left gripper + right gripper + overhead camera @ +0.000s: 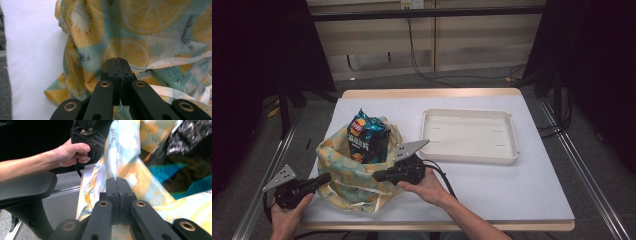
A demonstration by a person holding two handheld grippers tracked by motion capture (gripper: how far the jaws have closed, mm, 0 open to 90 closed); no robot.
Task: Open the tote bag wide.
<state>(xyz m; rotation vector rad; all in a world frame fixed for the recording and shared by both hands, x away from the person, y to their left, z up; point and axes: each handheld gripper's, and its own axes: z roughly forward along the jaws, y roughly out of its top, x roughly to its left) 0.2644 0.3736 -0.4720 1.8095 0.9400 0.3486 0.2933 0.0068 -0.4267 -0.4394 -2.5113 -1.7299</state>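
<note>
A cloth bag (343, 169) printed with lemon slices sits on the left of the white table, its mouth open. A blue chip packet (367, 134) stands upright inside it. My left gripper (328, 178) is at the bag's left edge. In the left gripper view its jaws (117, 60) are pressed together on the bag's fabric (140, 30). My right gripper (377, 176) is at the bag's near right rim. Its jaws (117, 179) are shut on a fold of the cloth (125, 157) that rises from the tips. The blue packet (165, 171) shows blurred behind that fold.
An empty white tray (469, 156) lies on the right half of the table (492, 190), apart from the bag. The person's other hand holding the left gripper (86, 135) appears at the top of the right gripper view. The table's near edge runs just below both hands.
</note>
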